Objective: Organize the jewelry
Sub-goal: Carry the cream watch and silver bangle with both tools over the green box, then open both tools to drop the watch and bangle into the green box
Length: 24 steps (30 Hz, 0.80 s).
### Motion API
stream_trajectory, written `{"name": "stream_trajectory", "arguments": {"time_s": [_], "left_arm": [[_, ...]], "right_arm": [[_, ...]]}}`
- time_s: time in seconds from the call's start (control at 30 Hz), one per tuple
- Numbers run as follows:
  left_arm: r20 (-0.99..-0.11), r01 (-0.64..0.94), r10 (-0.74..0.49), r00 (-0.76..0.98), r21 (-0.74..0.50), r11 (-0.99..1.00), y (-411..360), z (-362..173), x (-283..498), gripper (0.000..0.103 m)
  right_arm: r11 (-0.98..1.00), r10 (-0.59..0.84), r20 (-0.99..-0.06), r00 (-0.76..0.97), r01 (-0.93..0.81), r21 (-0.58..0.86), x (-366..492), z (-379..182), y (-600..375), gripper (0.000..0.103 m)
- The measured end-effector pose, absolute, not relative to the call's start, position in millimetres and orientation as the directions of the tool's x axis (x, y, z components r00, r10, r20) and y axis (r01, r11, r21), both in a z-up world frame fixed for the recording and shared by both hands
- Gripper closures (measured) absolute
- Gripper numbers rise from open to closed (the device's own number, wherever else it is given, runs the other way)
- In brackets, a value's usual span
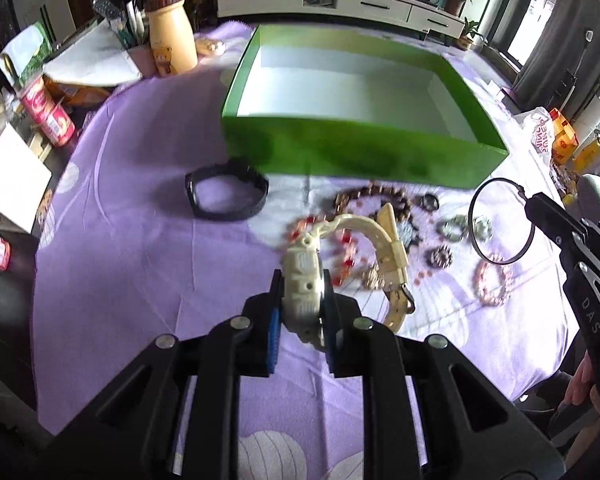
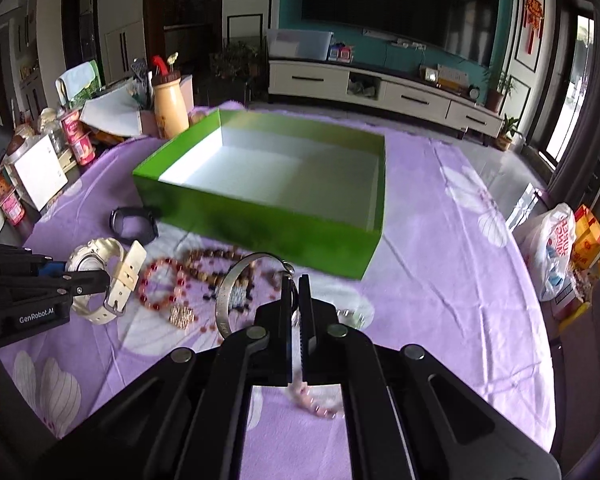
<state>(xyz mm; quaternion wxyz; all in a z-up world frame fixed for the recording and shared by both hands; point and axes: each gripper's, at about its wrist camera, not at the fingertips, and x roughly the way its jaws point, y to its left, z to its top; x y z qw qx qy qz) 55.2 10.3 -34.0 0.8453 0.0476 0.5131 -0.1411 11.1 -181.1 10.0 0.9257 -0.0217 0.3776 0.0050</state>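
Now my left tool (image 1: 303, 292) clenches the cream plastic wristwatch (image 1: 306, 280) and my right tool (image 2: 296, 304) pinches the thin silver metal bangle (image 2: 236, 280). Both look picked; next I must carry them over the open green cardboard box (image 2: 260, 224) wall.

The counter is covered by a lilac cloth printed with white flowers (image 2: 440, 240). Beyond the fingers (image 2: 286, 292) an open green cardboard box with a white inside (image 2: 260, 220) stands on it. Left of the fingers lie a black watch band (image 2: 134, 226), a red bead bracelet (image 2: 162, 284) and brown wooden beads (image 2: 212, 258); beneath them, a pink bead bracelet (image 2: 314, 402).
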Motion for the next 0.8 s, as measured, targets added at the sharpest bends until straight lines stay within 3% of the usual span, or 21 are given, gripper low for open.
{"name": "stream_trajectory", "arguments": {"time_s": [0.37, 0.8], "left_arm": [[-0.837, 0.265, -0.207, 0.507, -0.077, 0.961, -16, 5, 134, 0.086], [-0.892, 0.209, -0.154, 0.425, -0.069, 0.975, -46, -42, 216, 0.086]], "right_arm": [[1.0, 0.005, -0.668, 0.744, 0.009, 0.018, 85, 33, -200, 0.101], [0.994, 0.064, -0.752, 0.656, 0.025, 0.106, 157, -21, -208, 0.1]]}}
